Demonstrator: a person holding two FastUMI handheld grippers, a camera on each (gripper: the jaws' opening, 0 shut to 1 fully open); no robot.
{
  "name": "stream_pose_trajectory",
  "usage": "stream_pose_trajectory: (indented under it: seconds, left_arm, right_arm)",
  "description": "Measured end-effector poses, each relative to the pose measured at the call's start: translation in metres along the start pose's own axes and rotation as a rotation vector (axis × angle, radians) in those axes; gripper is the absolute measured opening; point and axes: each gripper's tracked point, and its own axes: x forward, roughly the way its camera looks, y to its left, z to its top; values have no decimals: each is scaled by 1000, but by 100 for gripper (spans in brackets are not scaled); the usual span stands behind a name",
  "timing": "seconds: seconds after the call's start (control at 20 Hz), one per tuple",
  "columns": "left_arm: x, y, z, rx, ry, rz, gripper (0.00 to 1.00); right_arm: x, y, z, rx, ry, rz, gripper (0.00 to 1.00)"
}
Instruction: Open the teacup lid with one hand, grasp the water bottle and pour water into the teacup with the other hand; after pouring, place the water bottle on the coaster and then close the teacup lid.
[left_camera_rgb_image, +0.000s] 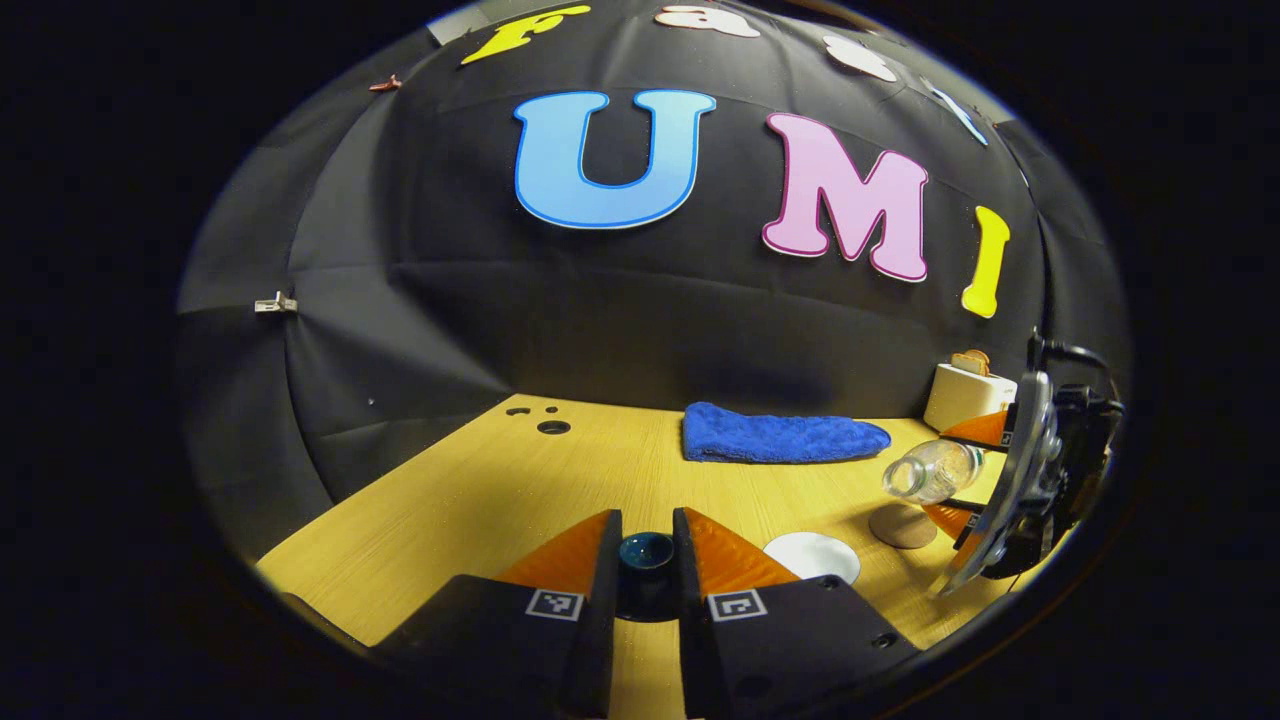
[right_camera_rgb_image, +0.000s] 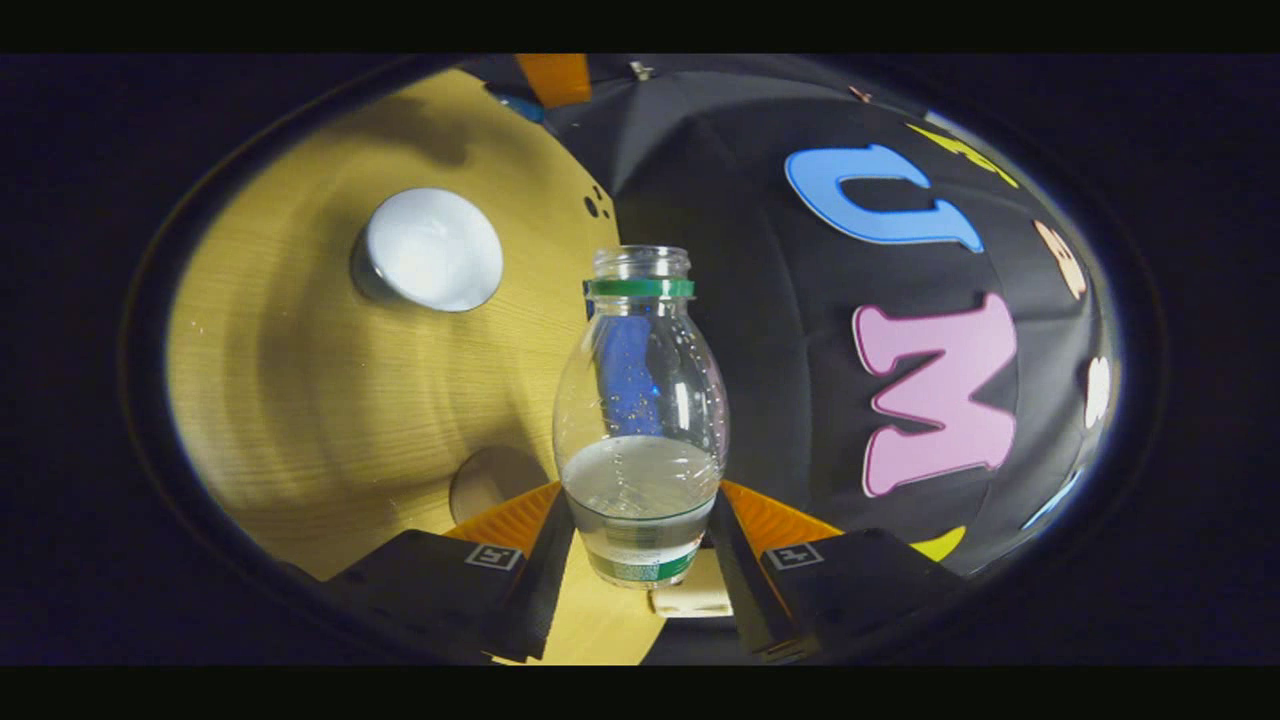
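In the left gripper view, the left gripper (left_camera_rgb_image: 645, 560) held the dark teacup lid (left_camera_rgb_image: 646, 552) between nearly closed fingers. Right of the lid sat the open white teacup (left_camera_rgb_image: 812, 555), then the round coaster (left_camera_rgb_image: 902, 526), with the blue towel (left_camera_rgb_image: 780, 437) behind them. Above the coaster, the right gripper (left_camera_rgb_image: 975, 470) carried the tilted water bottle (left_camera_rgb_image: 932, 471), a toaster (left_camera_rgb_image: 966, 393) beyond it. The right gripper view added the bottle's own detail: both fingers clamping its base, water inside, cap off, green neck ring (right_camera_rgb_image: 640, 288).
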Motion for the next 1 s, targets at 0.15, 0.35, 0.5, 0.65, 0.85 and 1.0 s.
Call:
stream_pose_trajectory:
  seconds: [0.15,0.35,0.5,0.65,0.85,1.0]
  left_arm:
    - [1,0,-3,-4,6,1,31]
    - [2,1,-5,-14,6,4,31]
    - [1,2,-6,-20,11,8,31]
    - [0,4,-7,-18,6,12,31]
    - [1,5,-9,-31,11,10,31]
    - [1,5,-10,-36,11,7,31]
  right_arm:
    - [11,-11,12,-85,-52,-55,73]
    - [13,-9,22,-183,-81,-63,73]
    - [17,-7,24,-241,-84,-64,73]
    - [18,-10,27,-297,-99,-71,73]
    - [18,-14,28,-381,-122,-79,73]
    - [17,-15,28,-419,-134,-91,73]
